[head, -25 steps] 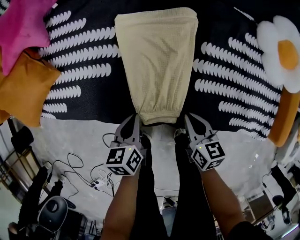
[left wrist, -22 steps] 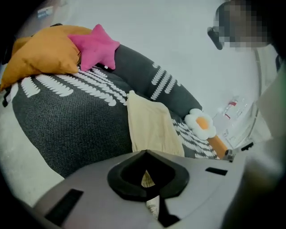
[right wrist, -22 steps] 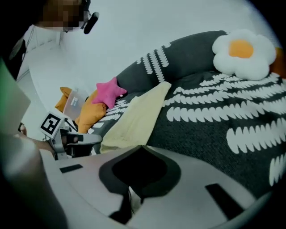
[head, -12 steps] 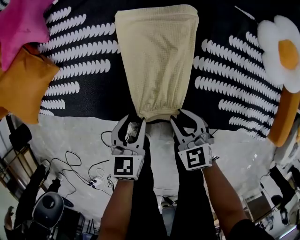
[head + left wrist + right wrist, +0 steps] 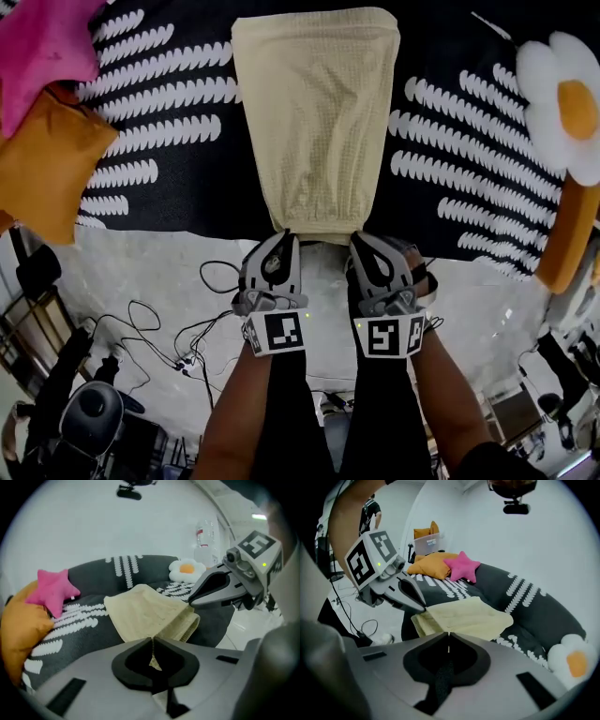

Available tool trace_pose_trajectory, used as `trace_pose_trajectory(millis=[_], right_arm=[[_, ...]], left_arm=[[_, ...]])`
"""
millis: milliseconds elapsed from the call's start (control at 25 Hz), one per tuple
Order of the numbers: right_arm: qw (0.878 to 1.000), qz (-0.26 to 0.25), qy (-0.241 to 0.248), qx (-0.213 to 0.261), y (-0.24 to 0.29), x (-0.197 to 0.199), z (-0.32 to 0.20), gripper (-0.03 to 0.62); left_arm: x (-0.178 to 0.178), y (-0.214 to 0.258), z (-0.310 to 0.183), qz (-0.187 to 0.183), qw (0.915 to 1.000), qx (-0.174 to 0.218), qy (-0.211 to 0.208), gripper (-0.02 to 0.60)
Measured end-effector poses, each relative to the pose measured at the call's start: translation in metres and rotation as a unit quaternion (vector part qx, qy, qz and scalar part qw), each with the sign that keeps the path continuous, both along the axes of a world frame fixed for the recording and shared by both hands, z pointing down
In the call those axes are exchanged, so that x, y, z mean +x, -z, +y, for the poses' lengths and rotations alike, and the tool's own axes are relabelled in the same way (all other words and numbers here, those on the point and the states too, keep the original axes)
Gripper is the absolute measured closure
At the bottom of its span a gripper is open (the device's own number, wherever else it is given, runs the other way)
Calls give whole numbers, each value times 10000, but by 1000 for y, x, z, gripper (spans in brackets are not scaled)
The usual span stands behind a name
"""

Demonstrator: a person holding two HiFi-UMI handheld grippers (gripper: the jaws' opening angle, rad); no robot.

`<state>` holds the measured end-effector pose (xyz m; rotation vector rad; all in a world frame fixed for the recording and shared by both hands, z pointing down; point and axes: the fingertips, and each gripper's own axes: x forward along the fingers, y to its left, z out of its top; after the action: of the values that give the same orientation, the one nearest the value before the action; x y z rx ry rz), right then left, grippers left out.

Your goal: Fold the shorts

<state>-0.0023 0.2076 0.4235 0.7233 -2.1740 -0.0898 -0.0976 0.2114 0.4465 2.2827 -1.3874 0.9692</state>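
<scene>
A: Any lettering out there? The left gripper (image 5: 284,236) carries a black-and-white square marker (image 5: 278,333), just blocks, no letters

B: Same story on the right gripper (image 5: 361,237), its marker (image 5: 387,337) is a pattern too, not a word or a number

A: Over in the left gripper view, a clear bottle (image 5: 206,543) has a reddish label (image 5: 201,530), far too blurred to read

B: So nothing legible anywhere

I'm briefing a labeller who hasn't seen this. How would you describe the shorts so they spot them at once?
Find the black cover with white stripes. In its middle lie the shorts, gathered waistband at the near edge. They alone are pale cream cloth; the pink star cushion, orange cushion and flower cushion sit at the sides.
</scene>
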Motion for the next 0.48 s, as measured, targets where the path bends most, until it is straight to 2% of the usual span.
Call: trace_pose_trajectory(millis=[80,240,480], right_arm=[[9999,109,102,26,-3,6,8,586],[9987,282,406,136,-12,9,18,588],[9949,636,787,45,-37,13,28,589]], left_arm=[[1,7,3,-278,9994,186,-49,566],[2,7,12,-561,9976,389,-106,566],[2,-8,25,-683,9973,143,-246,546]])
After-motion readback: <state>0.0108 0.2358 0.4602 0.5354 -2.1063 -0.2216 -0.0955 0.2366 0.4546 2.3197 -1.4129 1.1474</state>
